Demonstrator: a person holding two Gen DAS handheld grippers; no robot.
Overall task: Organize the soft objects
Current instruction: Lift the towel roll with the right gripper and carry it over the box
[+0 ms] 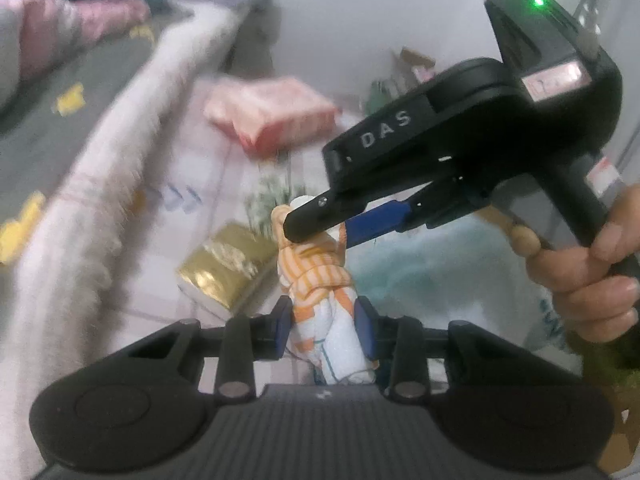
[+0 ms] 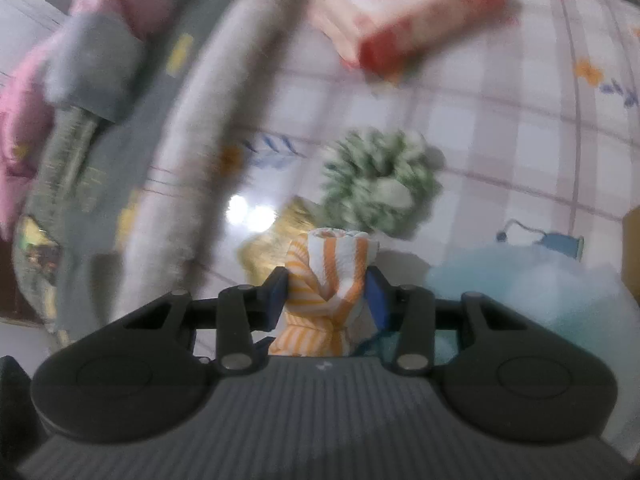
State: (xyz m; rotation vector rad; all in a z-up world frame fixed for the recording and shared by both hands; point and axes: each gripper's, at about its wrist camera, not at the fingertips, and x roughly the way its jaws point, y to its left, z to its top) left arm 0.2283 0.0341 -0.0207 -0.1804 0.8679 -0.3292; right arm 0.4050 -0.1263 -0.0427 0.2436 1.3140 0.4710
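Both tools — left tool (image 1: 325, 330) and right tool (image 2: 327, 294) — clamped on the orange-striped rolled cloth (image 1: 316, 276), held mid-air; next: coordinated placement with the other soft items.

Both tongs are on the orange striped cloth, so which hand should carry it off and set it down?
Probably left. The left tongs clamp the orange striped cloth low on its bundled body, while the right tongs pinch only its top end.

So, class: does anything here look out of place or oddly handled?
Yes. The orange-striped cloth is twisted into a tight rope, clamped between the left gripper and the right gripper, off the table. The other soft things lie loose: pink pack, green scrunchie, blue fluff.
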